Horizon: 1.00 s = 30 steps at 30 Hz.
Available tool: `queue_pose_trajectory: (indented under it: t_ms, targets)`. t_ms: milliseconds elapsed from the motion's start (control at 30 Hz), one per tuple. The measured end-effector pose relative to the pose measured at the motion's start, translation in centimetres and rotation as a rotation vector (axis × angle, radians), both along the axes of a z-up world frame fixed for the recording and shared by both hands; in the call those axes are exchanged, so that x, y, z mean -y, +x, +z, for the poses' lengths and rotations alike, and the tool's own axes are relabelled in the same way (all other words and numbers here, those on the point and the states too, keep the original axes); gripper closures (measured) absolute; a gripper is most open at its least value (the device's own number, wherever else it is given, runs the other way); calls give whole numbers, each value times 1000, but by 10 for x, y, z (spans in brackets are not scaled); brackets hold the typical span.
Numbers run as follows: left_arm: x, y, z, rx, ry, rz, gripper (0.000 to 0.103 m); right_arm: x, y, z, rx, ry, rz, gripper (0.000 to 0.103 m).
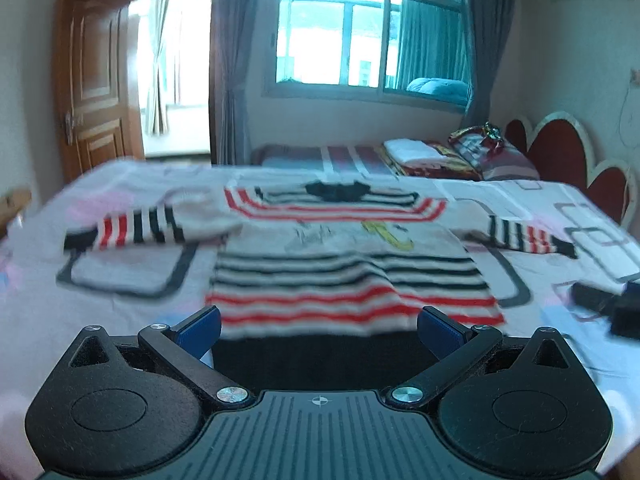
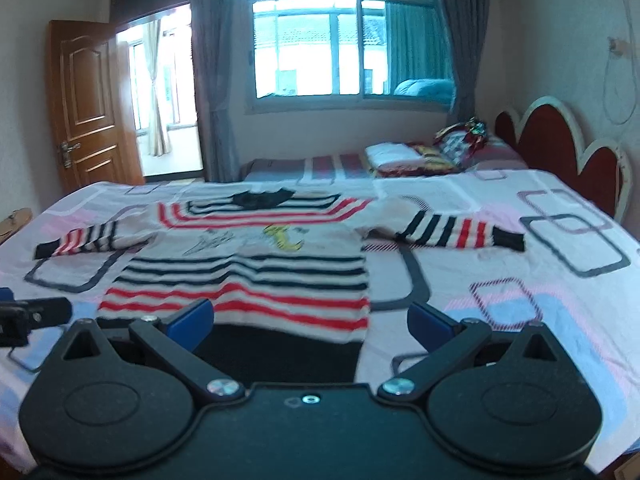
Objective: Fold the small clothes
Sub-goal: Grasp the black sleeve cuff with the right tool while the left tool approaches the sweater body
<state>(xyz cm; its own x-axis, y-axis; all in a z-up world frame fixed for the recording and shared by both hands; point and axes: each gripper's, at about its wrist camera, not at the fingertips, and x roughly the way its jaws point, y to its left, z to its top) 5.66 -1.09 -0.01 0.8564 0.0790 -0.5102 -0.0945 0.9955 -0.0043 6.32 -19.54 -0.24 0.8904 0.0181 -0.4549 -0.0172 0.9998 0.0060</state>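
A small white sweater [image 1: 340, 256] with red and black stripes and a black hem lies flat on the bed, front up, both sleeves spread sideways. It also shows in the right wrist view [image 2: 248, 264]. My left gripper [image 1: 318, 326] is open and empty, its blue pads straddling the sweater's near hem from just in front. My right gripper [image 2: 310, 322] is open and empty, in front of the hem's right half. The right gripper's body shows at the right edge of the left wrist view [image 1: 612, 304]; the left gripper's body shows at the left edge of the right wrist view [image 2: 28, 316].
The bed sheet [image 2: 520, 280] is white and pink with grey square prints. A red scalloped headboard [image 2: 560, 144] stands at the right. Folded bedding and a pillow [image 2: 440, 152] lie at the far end. A window and an open wooden door [image 2: 88, 104] are behind.
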Motion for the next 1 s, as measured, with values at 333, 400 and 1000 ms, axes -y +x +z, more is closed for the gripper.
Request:
queue_pose_trajectory:
  t_ms: [333,400,1000]
  targets:
    - [5,118,-21,-13,1,18,0,117,99,-5,127,141,-240,10]
    - [8,141,-30,-29,17,14,0,144,126,-14,147,180,-262,5]
    - [12,294,-85,-229,15,35,0,314,309,-148,-56,611,-513,58]
